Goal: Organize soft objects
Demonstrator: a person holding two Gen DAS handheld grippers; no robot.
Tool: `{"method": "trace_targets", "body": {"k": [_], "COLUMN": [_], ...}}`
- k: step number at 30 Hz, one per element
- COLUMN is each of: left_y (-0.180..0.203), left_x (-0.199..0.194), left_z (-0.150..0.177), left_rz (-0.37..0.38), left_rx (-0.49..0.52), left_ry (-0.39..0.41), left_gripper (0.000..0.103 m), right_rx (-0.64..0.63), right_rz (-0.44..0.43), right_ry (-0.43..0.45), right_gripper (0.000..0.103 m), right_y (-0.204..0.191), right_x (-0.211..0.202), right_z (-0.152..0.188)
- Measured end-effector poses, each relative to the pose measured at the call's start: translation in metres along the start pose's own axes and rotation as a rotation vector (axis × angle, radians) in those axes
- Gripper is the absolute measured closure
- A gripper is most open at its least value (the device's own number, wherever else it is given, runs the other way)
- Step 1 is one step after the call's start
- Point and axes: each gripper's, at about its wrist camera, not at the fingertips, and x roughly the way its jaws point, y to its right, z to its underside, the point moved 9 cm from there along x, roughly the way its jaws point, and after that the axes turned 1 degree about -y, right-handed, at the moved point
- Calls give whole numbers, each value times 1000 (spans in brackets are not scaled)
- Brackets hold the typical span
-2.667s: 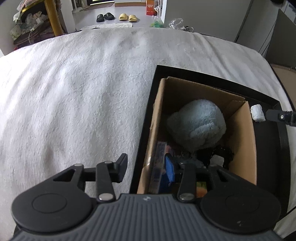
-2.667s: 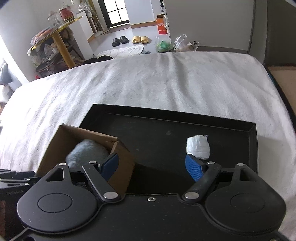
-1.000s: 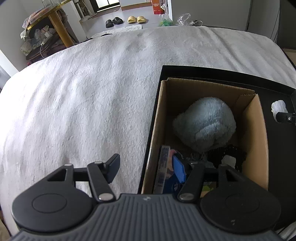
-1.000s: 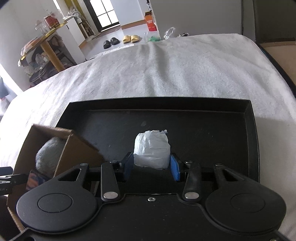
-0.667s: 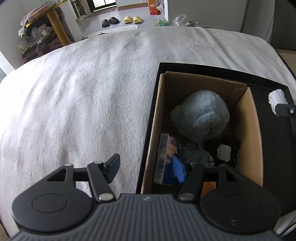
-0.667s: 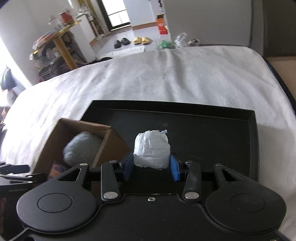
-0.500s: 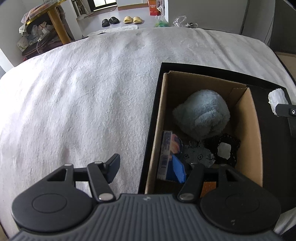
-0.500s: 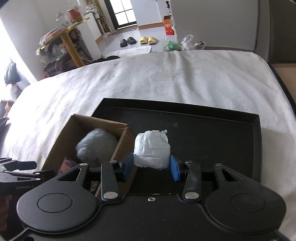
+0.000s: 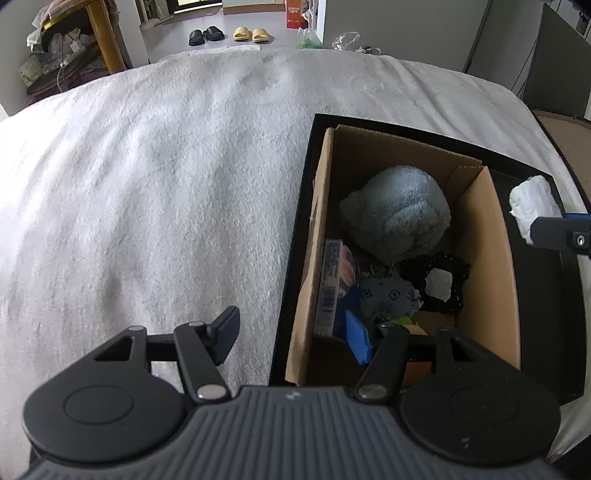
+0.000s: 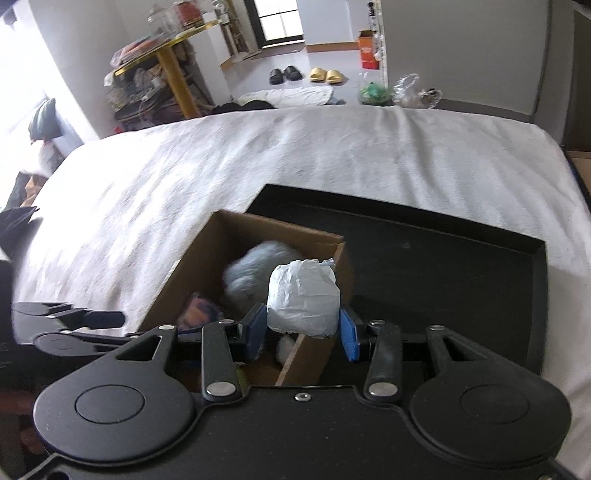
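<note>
My right gripper (image 10: 303, 328) is shut on a white crumpled bundle (image 10: 303, 295) and holds it over the right wall of the cardboard box (image 10: 221, 236). The bundle also shows in the left wrist view (image 9: 532, 208), just right of the box (image 9: 498, 280). The box stands on a black tray (image 9: 569, 332) and holds a grey-blue plush ball (image 9: 395, 212), a black lace piece (image 9: 436, 284), a grey patterned cloth (image 9: 388, 299) and a flat packet (image 9: 330, 280). My left gripper (image 9: 291, 332) is open and empty, straddling the box's left wall at its near end.
The tray (image 10: 443, 258) lies on a white blanket (image 9: 166, 184) covering the bed. Beyond the bed are slippers (image 9: 229, 34), plastic bags (image 10: 395, 90) and a cluttered yellow-legged table (image 10: 166, 74). My left gripper's fingers (image 10: 66, 314) show at the left of the right wrist view.
My right gripper closed on the white bundle, lifted it off the tray and carried it left to the box's right wall. My left gripper stayed open by the box.
</note>
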Motion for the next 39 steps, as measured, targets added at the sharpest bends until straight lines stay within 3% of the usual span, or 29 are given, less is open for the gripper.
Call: {"method": "trace_targets", "body": {"k": [9, 11, 17, 21, 32, 39], "left_y": [-1, 0, 1, 2, 3, 5], "left_x": [7, 9, 13, 13, 9, -10], "left_z": [11, 13, 18, 20, 18, 13], "left_rz": [58, 70, 98, 122, 120, 92], "left_rx": [-12, -10, -13, -21, -15, 28], "left_ry": [-5, -6, -22, -19, -19, -13], "left_gripper": [49, 53, 79, 81, 81, 74], "right_rx": [-24, -24, -16, -15, 117, 207], "right_rz": [10, 14, 9, 27, 40, 30], "right_ry": [-39, -45, -61, -61, -15, 22], "right_gripper": [61, 61, 59, 39, 39, 36], "right_y": [-26, -29, -38, -40, -19, -9], "right_x": [5, 5, 5, 4, -20, -30], "right_z": [12, 16, 25, 31, 47, 57]}}
